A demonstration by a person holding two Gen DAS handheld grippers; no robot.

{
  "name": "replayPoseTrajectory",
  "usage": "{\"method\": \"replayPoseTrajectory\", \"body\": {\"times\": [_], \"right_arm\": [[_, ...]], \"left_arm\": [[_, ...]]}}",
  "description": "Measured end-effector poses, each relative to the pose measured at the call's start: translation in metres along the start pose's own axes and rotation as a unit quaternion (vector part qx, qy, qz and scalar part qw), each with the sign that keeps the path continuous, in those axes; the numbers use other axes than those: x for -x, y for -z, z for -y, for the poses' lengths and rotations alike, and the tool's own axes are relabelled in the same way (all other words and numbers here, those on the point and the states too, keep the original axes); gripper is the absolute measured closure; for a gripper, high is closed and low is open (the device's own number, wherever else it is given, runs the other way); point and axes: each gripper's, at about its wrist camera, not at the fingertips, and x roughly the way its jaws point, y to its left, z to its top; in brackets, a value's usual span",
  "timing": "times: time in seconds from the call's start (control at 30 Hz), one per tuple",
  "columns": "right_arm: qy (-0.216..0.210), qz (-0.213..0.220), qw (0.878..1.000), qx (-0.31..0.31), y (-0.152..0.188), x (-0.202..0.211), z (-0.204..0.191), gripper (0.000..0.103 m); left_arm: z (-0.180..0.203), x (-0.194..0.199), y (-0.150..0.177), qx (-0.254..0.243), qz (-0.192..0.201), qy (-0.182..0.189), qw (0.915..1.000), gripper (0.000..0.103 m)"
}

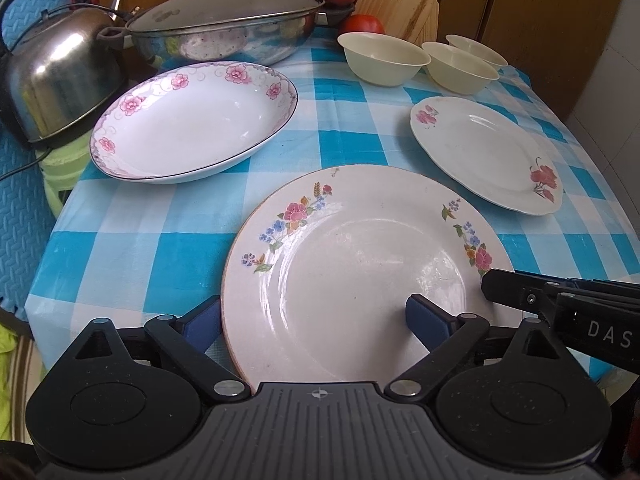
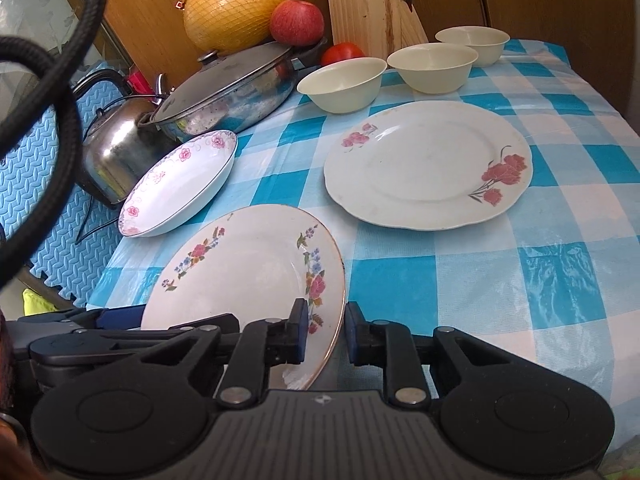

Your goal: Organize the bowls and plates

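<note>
right gripper [image 2: 327, 334] pinching flowered plate [image 2: 244, 272] rim, plate at table's [image 2: 520, 280] 7 o'clock, near edge lifted | left gripper [image 1: 316, 320] wide open, plate between pads, no hold | risk: thin glazed rim slips, plate drops

Home kitchen: checked tablecloth [image 1: 168, 248], kettle [image 1: 60, 76], lidded pan [image 1: 224, 28].

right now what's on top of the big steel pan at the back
A lid with a knob covers the steel pan, so its contents are hidden. A netted yellow melon and a red apple sit behind it; what they rest on is hidden.
</note>
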Motion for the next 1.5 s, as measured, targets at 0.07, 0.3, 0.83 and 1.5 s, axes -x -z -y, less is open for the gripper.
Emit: {"method": "replayPoseTrajectory", "body": {"times": [0.07,0.3,0.83,1.5], "right_arm": [[-0.001,0.002,1.000,-0.006,0.000,0.002,0.002,0.083],[0.020,-0.005,1.000,-0.009,0.004,0.006,0.009,0.083],[0.057,0.050,0.994,-0.082,-0.029,0.025,0.047,0.082],[0.112,0.053,0.984,-0.130,-0.081,-0.008,0.101,0.079]], "left_arm": [[0.002,0.001,-0.001,-0.001,0.004,-0.001,1.0000,0.007],[0.017,0.000,0.002,-0.031,0.008,-0.001,0.9995,0.008],[0.015,0.014,-0.045,-0.023,0.062,0.007,0.9978,0.010],[0.066,-0.069,-0.120,-0.065,0.014,0.061,0.9959,0.010]]}}
